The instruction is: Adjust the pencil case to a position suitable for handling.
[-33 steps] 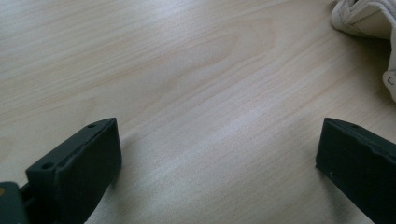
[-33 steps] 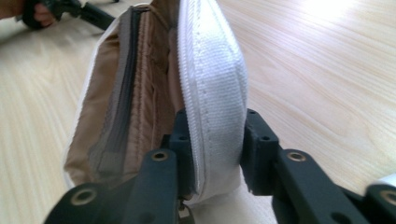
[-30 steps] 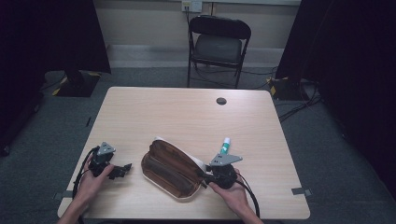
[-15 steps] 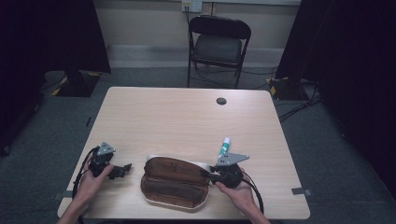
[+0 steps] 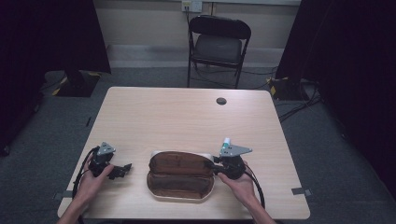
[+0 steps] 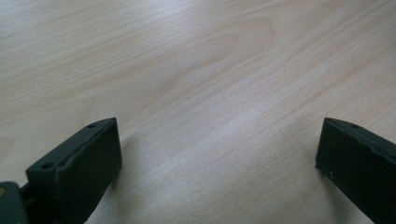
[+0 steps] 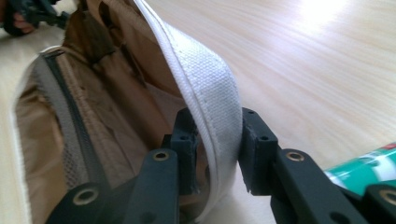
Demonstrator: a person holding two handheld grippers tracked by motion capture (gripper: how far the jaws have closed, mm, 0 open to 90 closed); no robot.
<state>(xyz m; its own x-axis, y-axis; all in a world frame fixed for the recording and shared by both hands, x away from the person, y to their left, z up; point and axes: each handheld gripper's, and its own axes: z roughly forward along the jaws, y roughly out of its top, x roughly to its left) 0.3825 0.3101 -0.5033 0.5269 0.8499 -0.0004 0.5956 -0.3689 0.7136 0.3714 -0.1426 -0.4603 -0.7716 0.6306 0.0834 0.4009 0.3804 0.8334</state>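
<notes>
The right gripper point(image 5: 215, 166), clamping the white rim of the case point(image 5: 181, 179), has been swinging it round over the last second, so it is now lying square to the near table point(image 5: 187, 116) edge with its brown inside open upward, ready, I judge, for loading. The left gripper point(image 5: 122, 170) is resting just left of the case, jaws spread wide over bare wood and holding nothing. The tube point(image 5: 226, 145) is lying just beyond the right gripper; the case is sitting near the front edge, with wide open room behind.
</notes>
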